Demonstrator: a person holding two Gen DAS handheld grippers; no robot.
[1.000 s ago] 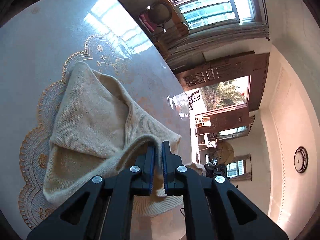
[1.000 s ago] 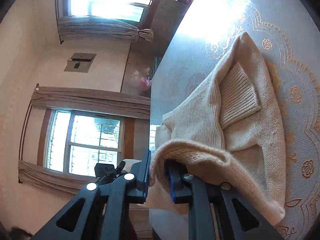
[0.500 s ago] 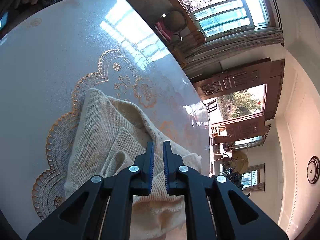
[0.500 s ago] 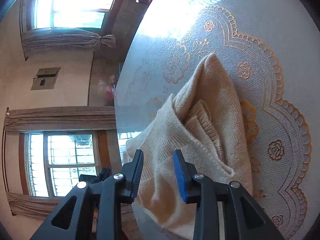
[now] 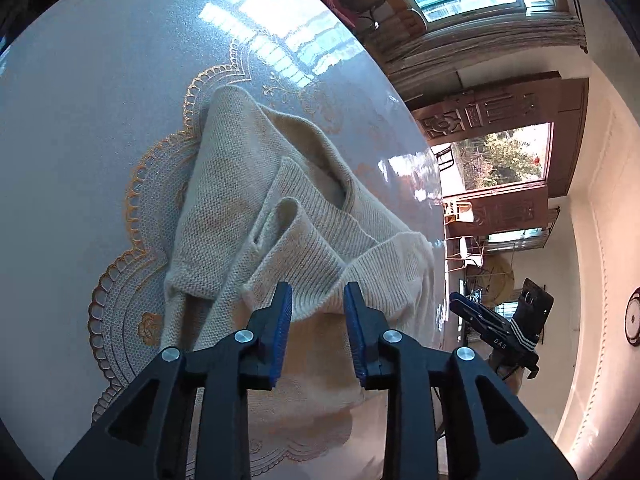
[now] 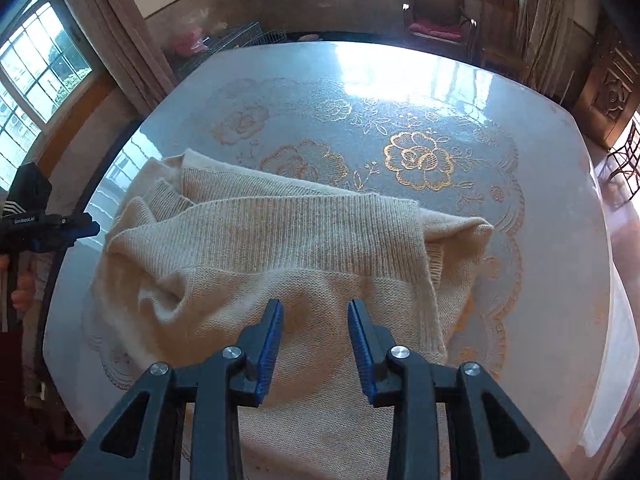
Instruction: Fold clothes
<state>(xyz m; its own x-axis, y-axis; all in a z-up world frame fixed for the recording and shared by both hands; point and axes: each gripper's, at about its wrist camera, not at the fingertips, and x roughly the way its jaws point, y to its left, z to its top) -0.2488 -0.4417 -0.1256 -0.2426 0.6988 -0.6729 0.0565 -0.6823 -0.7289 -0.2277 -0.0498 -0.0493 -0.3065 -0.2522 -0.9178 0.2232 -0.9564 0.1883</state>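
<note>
A cream knitted sweater (image 5: 240, 200) lies folded in loose layers on the lace-patterned table top (image 5: 80, 100). In the left wrist view my left gripper (image 5: 317, 304) hangs just over the ribbed hem. Its jaws are opening; the hem edge lies between the fingertips, and the pads do not press on it. My right gripper (image 6: 315, 320) stands open above the sweater (image 6: 280, 248) with nothing gripped. Each gripper shows in the other's view: the right one (image 5: 492, 320) beyond the table's edge, the left one (image 6: 48, 228) at the far left.
The round glossy table (image 6: 400, 80) carries gold flower patterns beyond the sweater. A wooden chair with a red cushion (image 6: 438, 16) stands past the far edge below a window. A carved wooden door (image 5: 500, 148) stands open to the outside.
Both grippers let go of the sweater folds and opened. The raised cloth has dropped onto the pile. The right gripper rolled and now faces across the table.
</note>
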